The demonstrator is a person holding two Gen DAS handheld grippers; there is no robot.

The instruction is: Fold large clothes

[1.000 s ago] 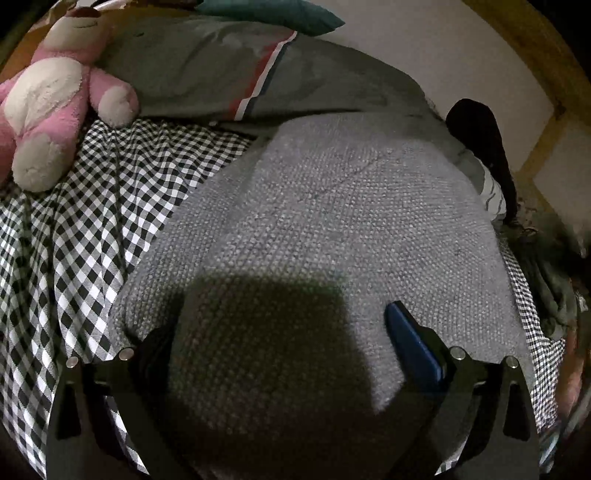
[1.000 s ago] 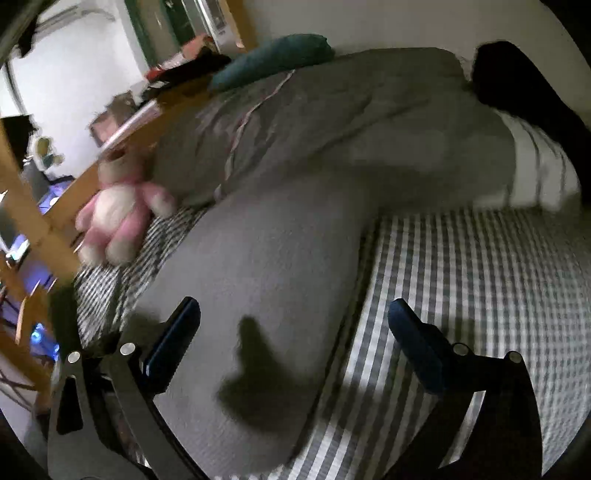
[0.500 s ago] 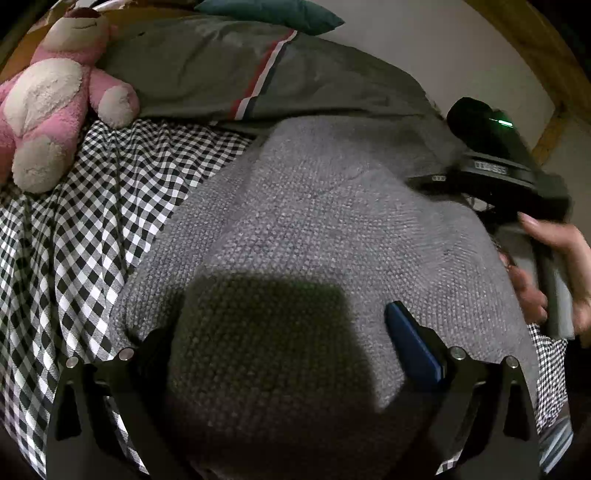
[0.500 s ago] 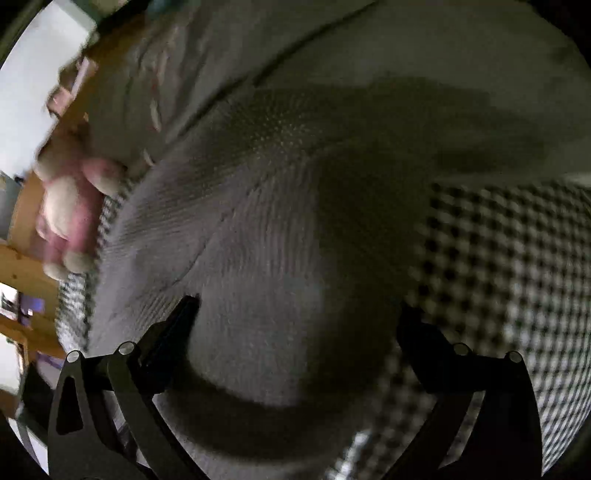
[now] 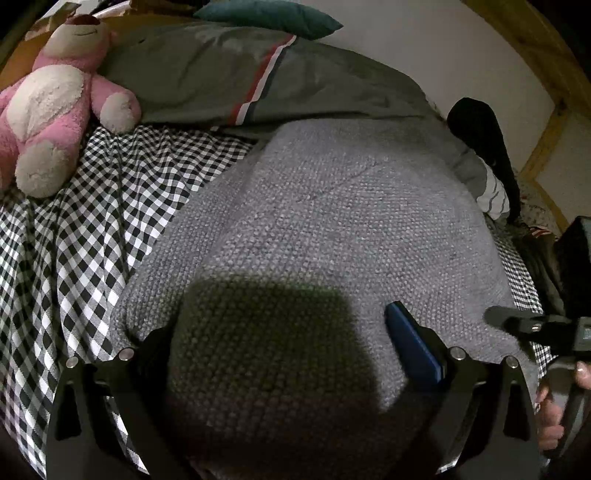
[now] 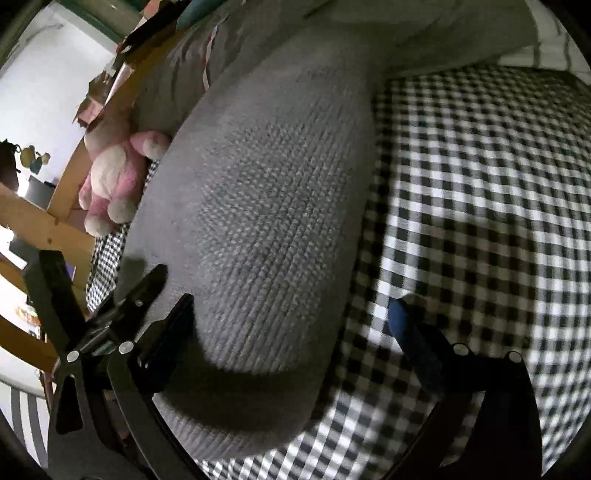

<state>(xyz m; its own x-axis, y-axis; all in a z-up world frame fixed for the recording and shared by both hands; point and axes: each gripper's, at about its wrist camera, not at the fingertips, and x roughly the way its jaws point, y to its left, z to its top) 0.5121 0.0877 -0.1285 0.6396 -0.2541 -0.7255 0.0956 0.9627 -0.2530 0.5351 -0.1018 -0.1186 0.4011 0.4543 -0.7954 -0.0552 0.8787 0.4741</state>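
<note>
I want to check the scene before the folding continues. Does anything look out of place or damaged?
Nothing stands out. The grey knitted garment lies smooth on the checked bedsheet, with no visible tear or stain. The pink plush bear sits apart from it.

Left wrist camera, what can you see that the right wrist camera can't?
Only the left wrist view shows the teal pillow clearly, the black garment by the wall, and a hand holding the other tool. Only the right wrist view shows the bright room beyond the wooden bed frame. Both show the grey knitted garment on the checked sheet, the pink teddy, and open jaws.
</note>
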